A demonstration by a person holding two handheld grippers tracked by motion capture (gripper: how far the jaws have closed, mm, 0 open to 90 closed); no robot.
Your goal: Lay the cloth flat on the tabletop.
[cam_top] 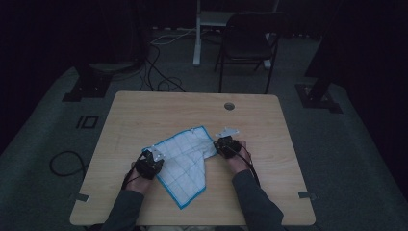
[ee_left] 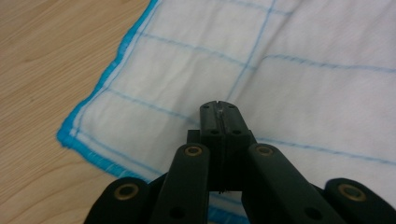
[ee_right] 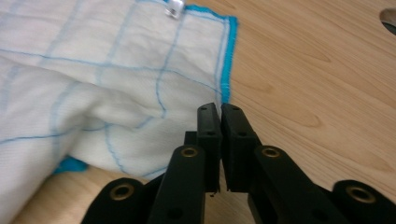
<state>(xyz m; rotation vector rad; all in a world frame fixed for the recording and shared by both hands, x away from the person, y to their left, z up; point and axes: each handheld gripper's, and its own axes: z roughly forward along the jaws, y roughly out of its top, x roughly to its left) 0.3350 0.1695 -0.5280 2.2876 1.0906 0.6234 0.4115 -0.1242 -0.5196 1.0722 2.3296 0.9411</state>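
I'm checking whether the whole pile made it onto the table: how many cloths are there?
1. A white cloth with a blue border lies partly folded on the table, between the left tool and right tool. Another underneath can't be ruled out.

Free room and obstructions about the two grippers

Between left gripper (cam_top: 155, 157) and right gripper (cam_top: 222, 142): the rumpled white cloth (cam_top: 185, 161) with blue edging, folded and raised nearest the right one. Ahead of both: bare wooden table (cam_top: 163, 108), unobstructed to the round cable hole (cam_top: 229, 106). Outward of each: open tabletop to the edge. Beyond the table: a dark chair (cam_top: 248, 43) and floor cables (cam_top: 159, 72).
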